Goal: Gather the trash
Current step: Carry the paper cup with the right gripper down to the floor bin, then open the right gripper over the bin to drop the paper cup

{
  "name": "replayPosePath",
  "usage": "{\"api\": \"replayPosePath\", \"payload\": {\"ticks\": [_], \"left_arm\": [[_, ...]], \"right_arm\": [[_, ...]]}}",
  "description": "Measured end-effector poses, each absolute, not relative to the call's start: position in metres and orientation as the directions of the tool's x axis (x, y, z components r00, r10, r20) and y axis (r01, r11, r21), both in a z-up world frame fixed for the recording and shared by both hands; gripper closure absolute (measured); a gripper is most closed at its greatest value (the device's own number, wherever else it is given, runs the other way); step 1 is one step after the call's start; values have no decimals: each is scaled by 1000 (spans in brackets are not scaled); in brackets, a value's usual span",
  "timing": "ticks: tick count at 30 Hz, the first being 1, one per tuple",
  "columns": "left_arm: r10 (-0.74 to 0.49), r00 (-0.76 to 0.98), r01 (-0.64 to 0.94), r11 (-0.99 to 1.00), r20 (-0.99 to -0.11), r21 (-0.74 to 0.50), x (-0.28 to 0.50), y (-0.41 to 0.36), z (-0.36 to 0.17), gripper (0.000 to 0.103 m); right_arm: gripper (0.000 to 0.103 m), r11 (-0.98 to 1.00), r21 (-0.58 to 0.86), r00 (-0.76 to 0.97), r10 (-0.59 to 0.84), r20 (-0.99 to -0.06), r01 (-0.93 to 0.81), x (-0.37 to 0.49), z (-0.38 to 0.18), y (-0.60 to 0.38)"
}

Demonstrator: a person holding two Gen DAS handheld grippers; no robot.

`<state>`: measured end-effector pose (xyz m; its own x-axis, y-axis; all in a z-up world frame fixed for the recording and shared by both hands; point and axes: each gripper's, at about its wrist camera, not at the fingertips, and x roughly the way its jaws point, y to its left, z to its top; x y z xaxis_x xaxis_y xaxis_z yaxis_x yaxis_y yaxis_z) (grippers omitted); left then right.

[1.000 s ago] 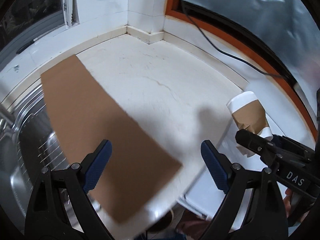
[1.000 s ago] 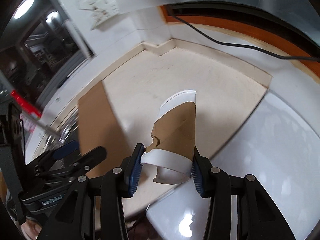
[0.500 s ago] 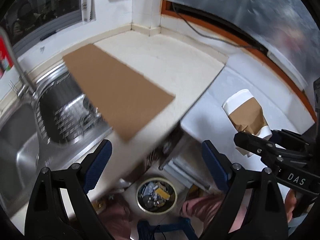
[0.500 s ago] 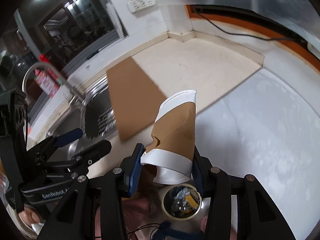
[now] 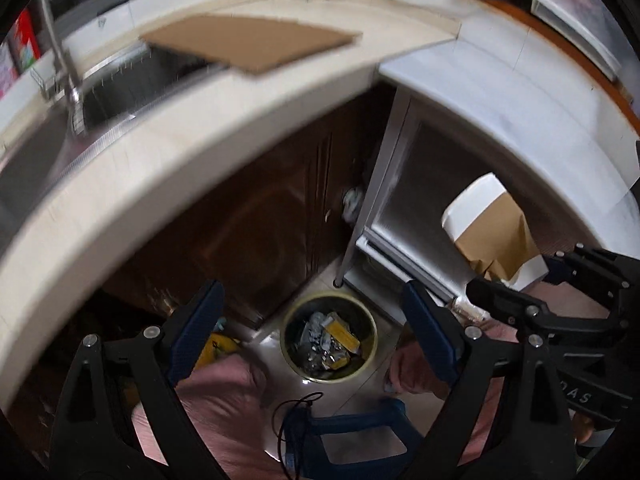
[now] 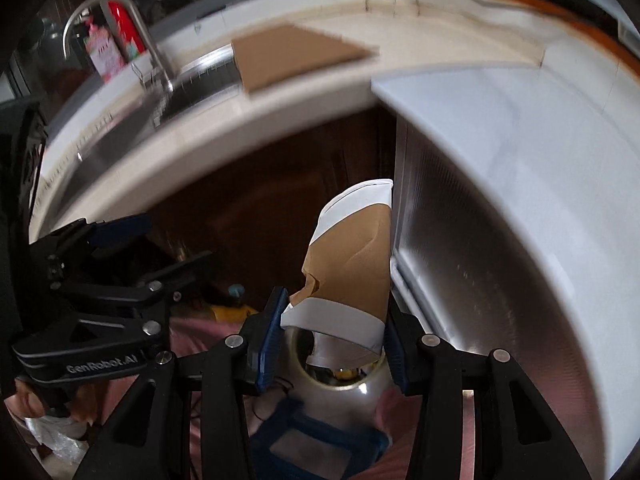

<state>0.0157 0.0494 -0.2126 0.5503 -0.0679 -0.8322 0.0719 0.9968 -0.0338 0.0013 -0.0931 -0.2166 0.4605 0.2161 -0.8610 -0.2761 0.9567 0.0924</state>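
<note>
My right gripper (image 6: 330,336) is shut on a crushed white paper cup with a brown sleeve (image 6: 352,264). The cup also shows in the left wrist view (image 5: 492,236), held off the counter beside the steel cabinet. A round trash bin (image 5: 330,342) with wrappers inside stands on the floor below; in the right wrist view its rim (image 6: 340,390) peeks out right under the cup. My left gripper (image 5: 316,332) is open and empty, its gap framing the bin from above.
A cream counter edge (image 5: 160,152) arcs overhead with a sheet of brown cardboard (image 5: 256,42) partly over the steel sink (image 5: 132,76). A steel cabinet (image 5: 408,184) stands right, dark wooden doors (image 5: 256,224) behind the bin. A blue stool (image 5: 348,440) and the person's legs lie below.
Both grippers have swung down from the countertop toward the floor. The trash bin has come into the middle of view. The cup stays gripped in the right gripper.
</note>
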Motion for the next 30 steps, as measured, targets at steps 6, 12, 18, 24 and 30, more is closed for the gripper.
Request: {"api": "replayPosePath", "payload": {"ticks": [6, 12, 18, 24, 30], "left_arm": [[-46, 524, 74, 997, -850, -9, 0, 50, -288, 14], [-57, 451, 68, 997, -891, -29, 6, 54, -355, 14], [-45, 358, 32, 999, -933, -36, 21, 62, -413, 14], [-31, 295, -3, 999, -955, -33, 33, 70, -452, 14], [-21, 268, -2, 1000, -963, -22, 42, 69, -469, 14]], "right_arm": [[58, 961, 130, 392, 220, -894, -243, -17, -286, -105], [58, 967, 182, 311, 230, -922, -177, -18, -355, -118], [58, 975, 126, 271, 174, -947, -184, -10, -422, -108], [58, 974, 181, 140, 199, -970, -134, 7, -470, -106], [58, 978, 194, 95, 201, -975, -79, 30, -501, -111]]}}
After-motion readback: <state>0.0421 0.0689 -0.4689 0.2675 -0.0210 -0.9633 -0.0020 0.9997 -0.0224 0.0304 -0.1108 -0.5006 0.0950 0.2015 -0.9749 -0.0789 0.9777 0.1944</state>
